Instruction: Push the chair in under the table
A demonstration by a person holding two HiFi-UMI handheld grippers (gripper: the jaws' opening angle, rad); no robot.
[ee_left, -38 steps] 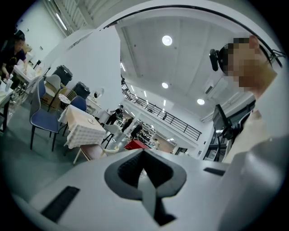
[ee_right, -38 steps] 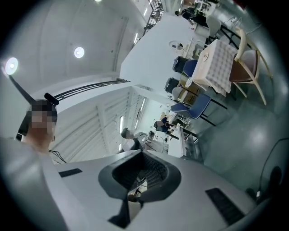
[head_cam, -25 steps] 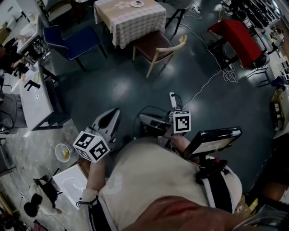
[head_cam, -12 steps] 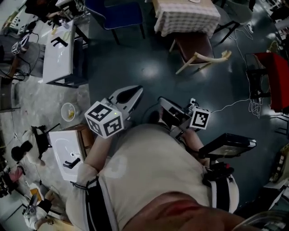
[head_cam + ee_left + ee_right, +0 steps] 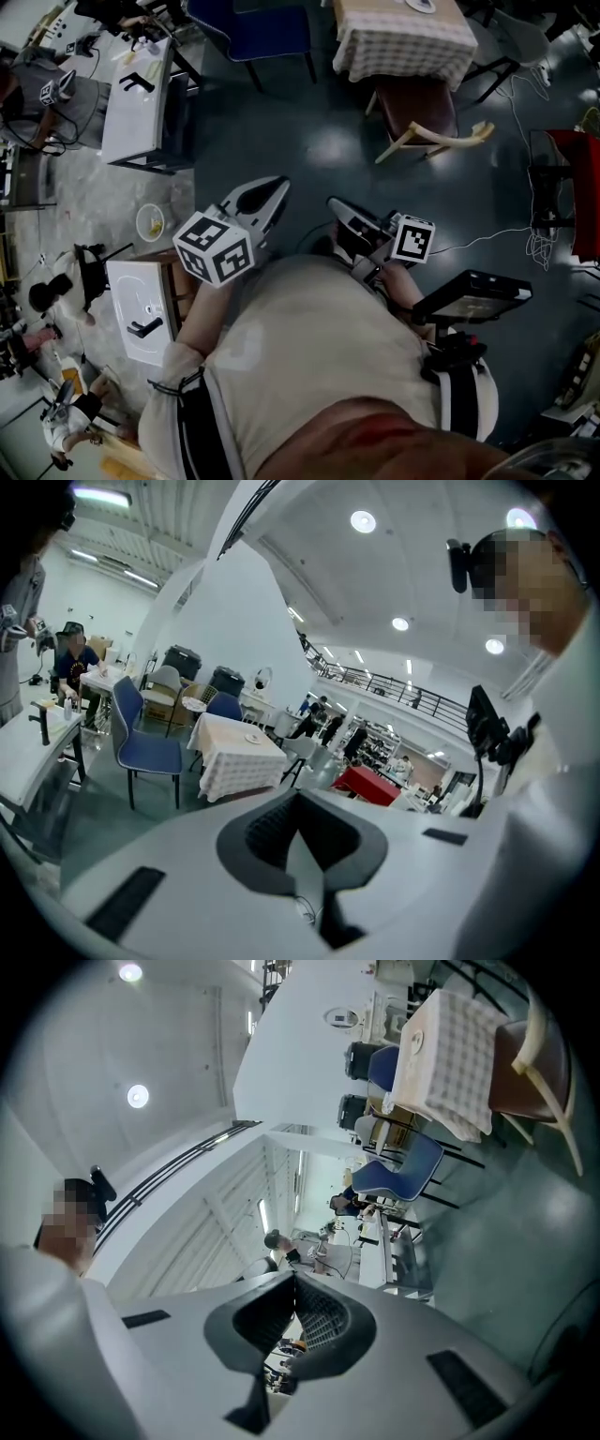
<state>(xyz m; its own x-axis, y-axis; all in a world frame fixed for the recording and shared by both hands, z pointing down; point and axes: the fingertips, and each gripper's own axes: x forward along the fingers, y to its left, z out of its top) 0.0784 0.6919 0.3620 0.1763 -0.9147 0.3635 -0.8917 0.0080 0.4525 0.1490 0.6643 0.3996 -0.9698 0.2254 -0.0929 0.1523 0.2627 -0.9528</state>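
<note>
The chair [image 5: 424,111], brown seat on a pale wooden frame, stands pulled out from the table with the checked cloth [image 5: 405,39] at the top right of the head view. Both grippers are held in front of the person's chest, well short of the chair and touching nothing. My left gripper [image 5: 277,186] is shut and empty; its own view shows the jaws [image 5: 298,803] meeting, with the table [image 5: 236,754] beyond. My right gripper [image 5: 335,204] is shut and empty too. Its rolled view [image 5: 293,1288] shows the chair [image 5: 536,1058] and table [image 5: 448,1049] at the upper right.
A blue chair [image 5: 255,26] stands left of the table. White work tables [image 5: 139,98] and a low white stand [image 5: 139,309] line the left side. A white cable [image 5: 487,234] crosses the dark floor towards a red-covered rack [image 5: 586,192] at the right.
The head view has swung, so the table and chair now sit at the top right instead of the top middle. Both grippers have travelled forward across the floor, still shut.
</note>
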